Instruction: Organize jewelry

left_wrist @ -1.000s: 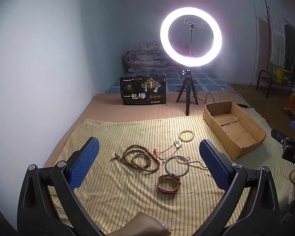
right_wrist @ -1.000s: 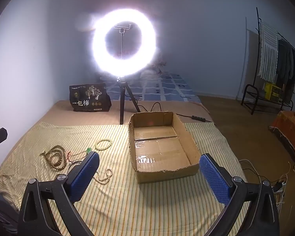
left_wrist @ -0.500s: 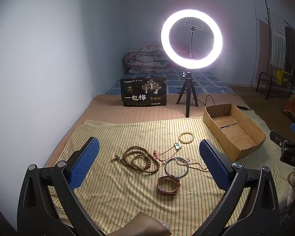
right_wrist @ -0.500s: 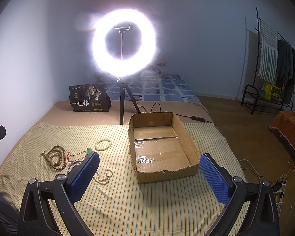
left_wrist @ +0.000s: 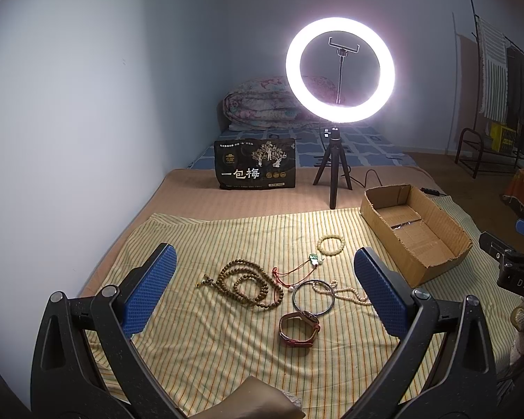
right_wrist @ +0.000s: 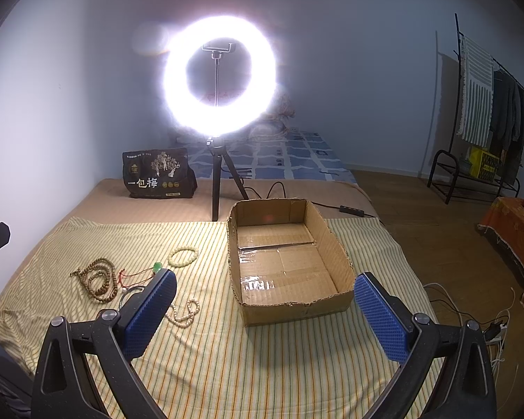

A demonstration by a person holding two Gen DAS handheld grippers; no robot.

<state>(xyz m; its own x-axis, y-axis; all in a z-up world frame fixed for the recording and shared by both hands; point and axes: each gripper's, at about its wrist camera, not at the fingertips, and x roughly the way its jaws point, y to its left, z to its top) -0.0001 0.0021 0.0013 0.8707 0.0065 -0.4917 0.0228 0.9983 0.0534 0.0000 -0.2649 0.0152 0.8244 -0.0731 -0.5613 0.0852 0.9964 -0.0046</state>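
Note:
Jewelry lies on a yellow striped cloth (left_wrist: 199, 349): a brown bead necklace (left_wrist: 248, 284), a red cord with a green pendant (left_wrist: 298, 269), a pale bead bracelet (left_wrist: 330, 245), a metal bangle (left_wrist: 313, 296), a white bead string (left_wrist: 349, 293) and a red-strapped watch (left_wrist: 298, 328). An empty cardboard box (left_wrist: 414, 234) stands to the right. My left gripper (left_wrist: 262, 293) is open above the jewelry. My right gripper (right_wrist: 263, 314) is open and empty in front of the box (right_wrist: 286, 262); its left finger hides part of the bangle.
A lit ring light on a tripod (left_wrist: 339, 70) and a black printed bag (left_wrist: 255, 169) stand behind the cloth. A folded quilt (left_wrist: 262, 104) lies at the far wall. A clothes rack (right_wrist: 485, 111) and cables (right_wrist: 471, 314) are on the floor to the right.
The left gripper's view has shifted slightly; the ring light sits a little lower in it. The jewelry and box have not moved. Both grippers stay open.

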